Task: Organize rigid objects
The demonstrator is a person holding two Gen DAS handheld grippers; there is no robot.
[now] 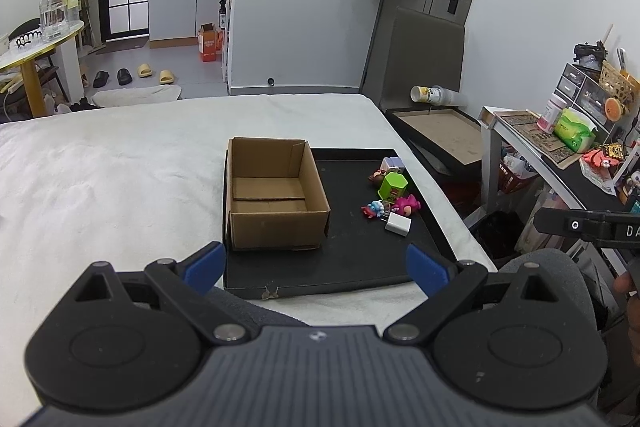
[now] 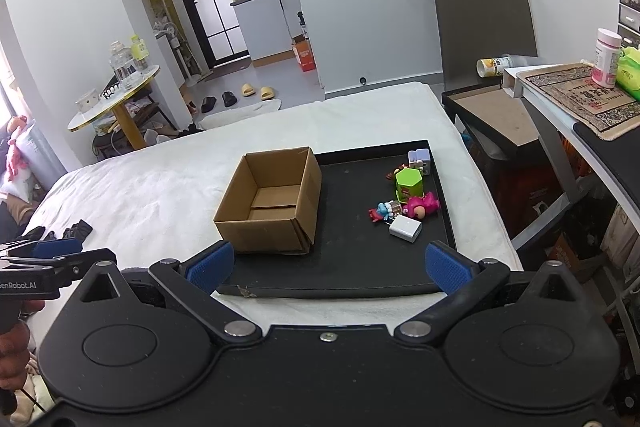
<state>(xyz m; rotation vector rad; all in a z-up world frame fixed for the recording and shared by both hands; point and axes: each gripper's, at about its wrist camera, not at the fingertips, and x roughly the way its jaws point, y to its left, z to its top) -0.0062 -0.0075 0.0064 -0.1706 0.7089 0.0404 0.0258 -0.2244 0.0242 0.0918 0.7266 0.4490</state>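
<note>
An open, empty cardboard box (image 1: 276, 193) (image 2: 272, 203) stands on the left part of a black tray (image 1: 352, 259) (image 2: 360, 263) on a white bed. On the tray's right lie a green hexagonal box (image 1: 393, 187) (image 2: 409, 183), a pink toy (image 1: 406, 205) (image 2: 422, 205), a blue and red figure (image 1: 374, 207) (image 2: 384, 211), a white charger (image 1: 398, 224) (image 2: 405, 227), a brown figure (image 1: 376, 177) and a lilac cube (image 1: 392, 163) (image 2: 420, 159). My left gripper (image 1: 316, 269) and right gripper (image 2: 328, 267) are open and empty, held short of the tray's near edge.
The white bed (image 1: 120, 179) stretches left. A black side table with a brown top (image 1: 440, 135) and a desk with bottles and wipes (image 1: 560, 131) stand right of the bed. A grey chair (image 2: 484, 23) is behind. A round table (image 2: 116, 95) stands far left.
</note>
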